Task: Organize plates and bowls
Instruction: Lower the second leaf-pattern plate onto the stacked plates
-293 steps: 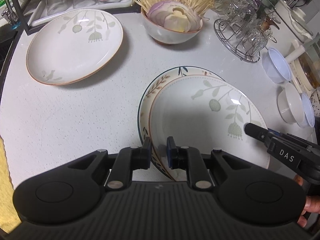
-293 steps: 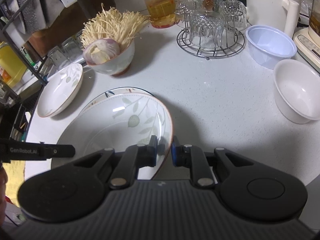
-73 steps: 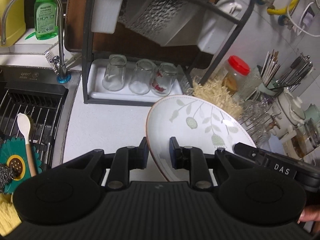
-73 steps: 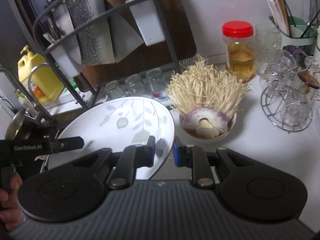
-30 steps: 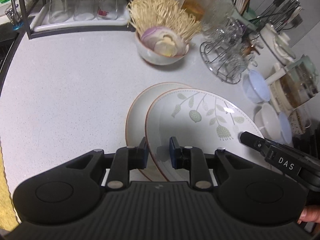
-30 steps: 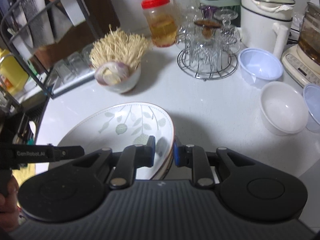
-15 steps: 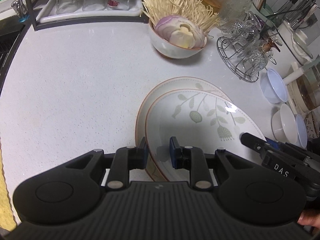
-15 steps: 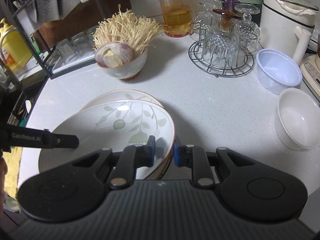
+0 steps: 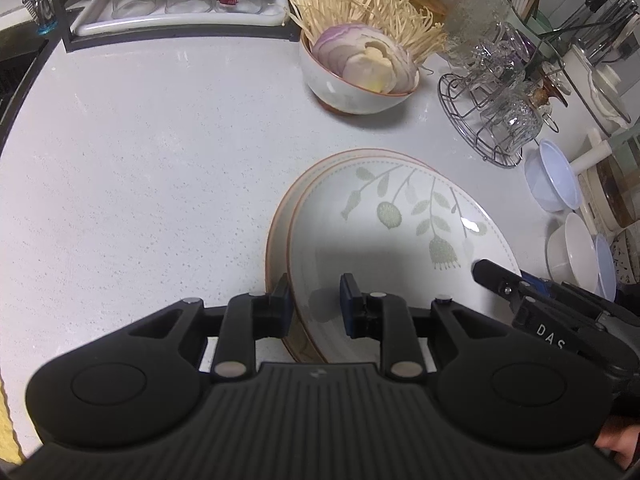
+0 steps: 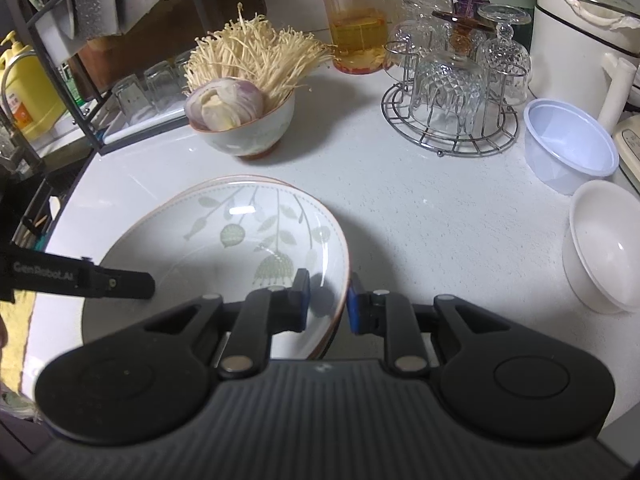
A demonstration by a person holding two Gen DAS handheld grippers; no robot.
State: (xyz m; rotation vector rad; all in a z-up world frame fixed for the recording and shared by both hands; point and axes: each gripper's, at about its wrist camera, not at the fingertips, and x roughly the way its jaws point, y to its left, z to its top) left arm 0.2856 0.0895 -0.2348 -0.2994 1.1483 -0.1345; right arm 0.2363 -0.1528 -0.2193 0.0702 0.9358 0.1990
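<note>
A cream plate with a green leaf pattern (image 9: 392, 240) (image 10: 224, 248) lies on top of another brown-rimmed plate (image 9: 280, 224) (image 10: 240, 179) on the white counter, almost nested in it. My left gripper (image 9: 314, 304) is shut on the top plate's near-left rim. The right gripper (image 10: 326, 300) is shut on its near-right rim. Each gripper's finger shows in the other view, the right gripper (image 9: 492, 276) and the left gripper (image 10: 120, 280). How many plates lie under the top one is hidden.
A bowl of sliced onion and enoki mushrooms (image 9: 360, 80) (image 10: 244, 124) stands behind the plates. A wire rack of crystal glasses (image 10: 452, 92), a pale blue plastic bowl (image 10: 568, 152) and a white bowl (image 10: 604, 248) are to the right. A tray of glasses (image 9: 180, 0) sits far left.
Both grippers have sunk with the leaf plate. It has come down over the brown-rimmed plate and now nearly covers it.
</note>
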